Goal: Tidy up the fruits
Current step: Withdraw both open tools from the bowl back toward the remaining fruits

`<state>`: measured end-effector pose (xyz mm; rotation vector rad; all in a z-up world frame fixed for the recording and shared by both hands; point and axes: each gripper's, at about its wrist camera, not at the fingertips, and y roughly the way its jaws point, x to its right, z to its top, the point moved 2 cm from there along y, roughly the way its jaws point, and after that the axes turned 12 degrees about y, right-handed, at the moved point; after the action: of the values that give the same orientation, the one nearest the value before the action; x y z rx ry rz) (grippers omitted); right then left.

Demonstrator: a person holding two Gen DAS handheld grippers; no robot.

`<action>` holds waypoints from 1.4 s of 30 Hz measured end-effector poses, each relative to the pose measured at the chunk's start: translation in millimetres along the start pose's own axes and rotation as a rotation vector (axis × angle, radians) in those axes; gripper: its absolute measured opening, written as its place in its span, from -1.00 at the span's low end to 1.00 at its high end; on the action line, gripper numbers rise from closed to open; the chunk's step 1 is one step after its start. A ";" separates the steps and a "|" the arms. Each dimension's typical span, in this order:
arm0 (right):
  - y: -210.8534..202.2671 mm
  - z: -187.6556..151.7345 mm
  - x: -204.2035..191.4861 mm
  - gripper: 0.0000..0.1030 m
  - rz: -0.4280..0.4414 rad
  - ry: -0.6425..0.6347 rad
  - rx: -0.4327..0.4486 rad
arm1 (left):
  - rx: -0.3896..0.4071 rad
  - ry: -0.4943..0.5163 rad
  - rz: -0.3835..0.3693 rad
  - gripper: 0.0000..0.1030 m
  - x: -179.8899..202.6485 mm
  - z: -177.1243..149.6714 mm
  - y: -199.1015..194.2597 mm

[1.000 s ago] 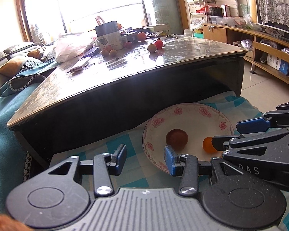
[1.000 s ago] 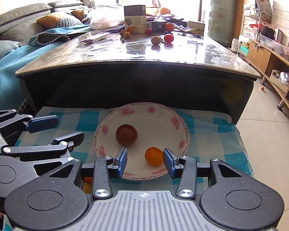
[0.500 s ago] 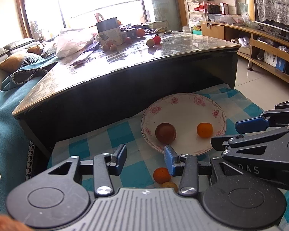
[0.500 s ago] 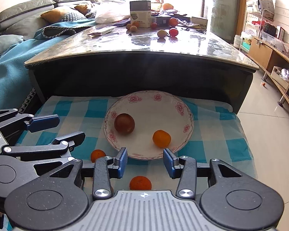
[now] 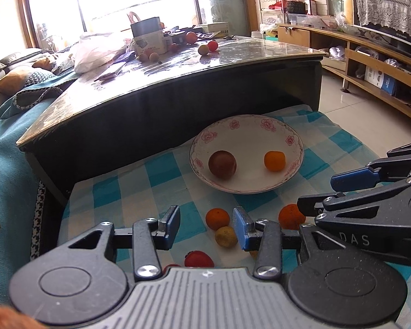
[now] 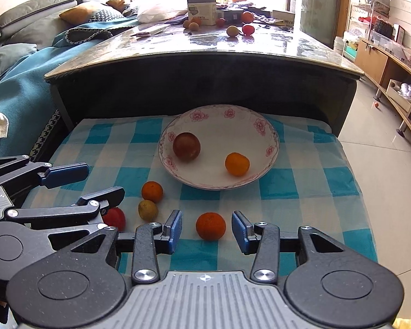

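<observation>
The right gripper [image 6: 207, 229] has its fingers [image 6: 174, 229] apart, holding nothing; an orange fruit [image 6: 210, 225] lies on the checked cloth [image 6: 301, 192] right between the two tips, touching neither. The left gripper [image 5: 205, 229] is likewise spread and empty, with a yellow-green fruit [image 5: 225, 236] just inside its right finger [image 5: 240, 229] and a small orange [image 5: 217, 218] just beyond that, between the tips. A red fruit [image 5: 199, 259] lies nearer, close under the left gripper's body. Farther ahead of both pairs of fingers sits the flowered plate [image 6: 260, 126] on the cloth, holding a dark reddish-brown fruit [image 6: 186, 146] and an orange one [image 6: 237, 164], well apart. Beyond the plate stands the dark desk [image 6: 205, 52], with more fruit at its far end.
</observation>
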<state>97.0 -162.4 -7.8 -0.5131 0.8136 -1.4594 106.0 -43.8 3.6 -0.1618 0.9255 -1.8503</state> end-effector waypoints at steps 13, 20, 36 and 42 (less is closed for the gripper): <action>1.8 -39.5 -7.5 -0.25 0.078 -0.034 -0.108 | -0.045 -0.004 -0.053 -0.02 5.7 -46.2 -14.5; 8.7 -49.6 -11.2 -0.56 0.121 -0.073 -0.123 | -0.072 -0.017 -0.092 -0.02 9.5 -56.3 -4.4; 16.7 -44.6 10.5 -0.51 0.095 -0.060 -0.100 | -0.079 0.002 -0.134 0.07 4.9 -67.2 3.9; 17.6 -30.6 29.5 -0.42 0.072 -0.032 -0.064 | -0.083 -0.018 -0.114 0.08 -9.0 -71.3 7.0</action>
<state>83.5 -184.9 -45.7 -0.5490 0.8471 -1.3591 80.1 -0.4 -48.1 -0.2871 0.9987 -1.9127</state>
